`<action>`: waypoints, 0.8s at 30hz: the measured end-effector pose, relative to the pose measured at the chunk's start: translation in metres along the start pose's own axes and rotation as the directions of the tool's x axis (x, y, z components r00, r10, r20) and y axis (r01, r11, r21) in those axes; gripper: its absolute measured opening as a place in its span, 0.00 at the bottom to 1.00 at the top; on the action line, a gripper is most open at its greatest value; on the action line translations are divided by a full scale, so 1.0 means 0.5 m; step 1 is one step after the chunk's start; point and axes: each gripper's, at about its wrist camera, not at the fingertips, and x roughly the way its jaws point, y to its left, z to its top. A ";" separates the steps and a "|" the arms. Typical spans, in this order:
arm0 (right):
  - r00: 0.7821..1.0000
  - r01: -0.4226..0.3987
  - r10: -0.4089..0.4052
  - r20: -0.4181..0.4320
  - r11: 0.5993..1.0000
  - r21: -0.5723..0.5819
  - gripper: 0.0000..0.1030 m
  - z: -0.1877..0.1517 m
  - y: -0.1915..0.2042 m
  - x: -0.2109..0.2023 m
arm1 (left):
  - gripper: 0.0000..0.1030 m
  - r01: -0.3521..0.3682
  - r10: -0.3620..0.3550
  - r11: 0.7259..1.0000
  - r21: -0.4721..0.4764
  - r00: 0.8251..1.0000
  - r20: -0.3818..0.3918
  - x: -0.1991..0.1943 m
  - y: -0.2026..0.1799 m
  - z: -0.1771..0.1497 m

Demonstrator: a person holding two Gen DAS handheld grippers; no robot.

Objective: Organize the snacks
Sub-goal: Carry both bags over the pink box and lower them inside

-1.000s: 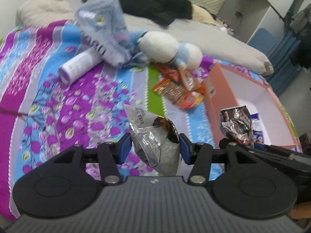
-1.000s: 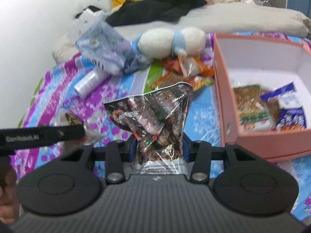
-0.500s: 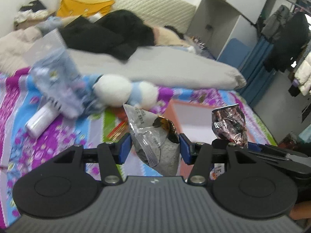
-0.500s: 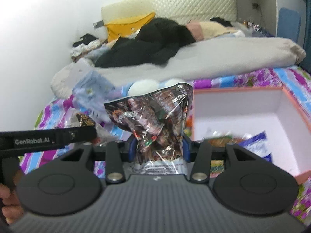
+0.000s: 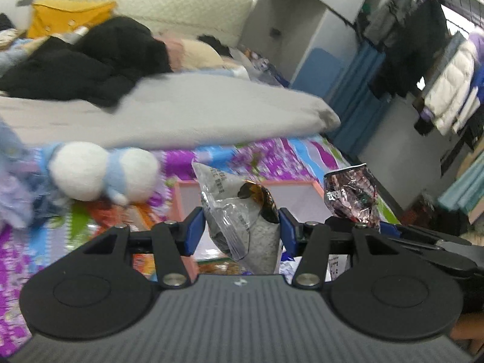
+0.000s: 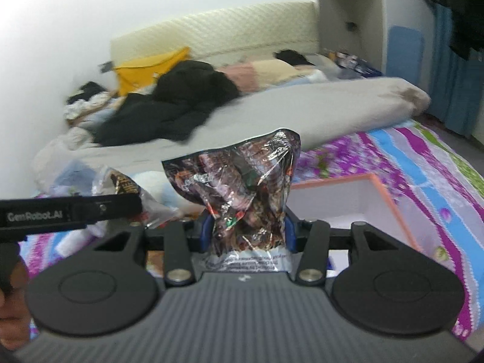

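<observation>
The left tongs (image 5: pixel 240 231) squeeze a crinkly silver snack bag (image 5: pixel 242 227), and the right tongs (image 6: pixel 246 231) squeeze a shiny dark snack bag (image 6: pixel 242 190), both near the pink-edged white box (image 6: pixel 384 193) on the bed

A bed with a striped purple, blue and green floral sheet (image 6: pixel 393 163) fills both views. A long grey pillow (image 5: pixel 187 112) lies across it, with black clothing (image 5: pixel 90 60) heaped on its far side. A yellow cushion (image 6: pixel 145 69) leans against the cream quilted headboard (image 5: pixel 145 9). A white and blue plush toy (image 5: pixel 99 171) lies on the sheet near the pillow. Past the bed hang blue curtains (image 5: pixel 360 90), and coats (image 5: pixel 447 87) hang on a rail at the right.
</observation>
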 end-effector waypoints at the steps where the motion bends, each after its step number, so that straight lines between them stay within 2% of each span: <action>1: 1.000 0.013 -0.012 -0.015 1.000 0.011 0.47 -0.005 -0.022 0.014 | 0.56 0.006 -0.006 1.000 0.004 1.000 -0.017 0.026 -0.007 -0.005; 7: 0.991 0.079 -0.072 -0.112 0.995 0.063 0.47 -0.061 -0.121 0.103 | 0.56 0.037 -0.029 0.998 0.058 0.990 -0.137 0.192 -0.057 -0.042; 11: 0.981 0.109 -0.093 -0.173 0.990 0.090 0.48 -0.095 -0.163 0.159 | 0.56 0.033 -0.019 0.997 0.067 0.979 -0.201 0.275 -0.057 -0.075; 19: 0.958 0.132 -0.099 -0.270 0.986 0.105 0.50 -0.146 -0.186 0.240 | 0.57 0.027 -0.010 0.998 0.058 0.962 -0.274 0.356 -0.035 -0.114; 20: 0.956 0.131 -0.096 -0.278 0.985 0.109 0.52 -0.149 -0.187 0.243 | 0.60 0.036 -0.019 0.998 0.056 0.961 -0.275 0.359 -0.034 -0.115; 21: 0.954 0.128 -0.092 -0.286 0.986 0.110 0.59 -0.153 -0.186 0.245 | 0.63 0.049 -0.032 0.997 0.054 0.960 -0.277 0.361 -0.033 -0.113; 22: 0.952 0.132 -0.095 -0.291 0.985 0.110 0.63 -0.154 -0.184 0.244 | 0.72 0.054 -0.038 0.997 0.051 0.961 -0.274 0.358 -0.033 -0.111; 23: 0.952 0.136 -0.099 -0.288 0.985 0.111 0.75 -0.155 -0.182 0.241 | 0.78 0.051 -0.035 0.997 0.054 0.963 -0.267 0.352 -0.032 -0.108; 24: 0.956 0.138 -0.101 -0.277 0.984 0.115 0.76 -0.156 -0.179 0.234 | 0.78 0.045 -0.028 0.997 0.061 0.966 -0.257 0.342 -0.033 -0.105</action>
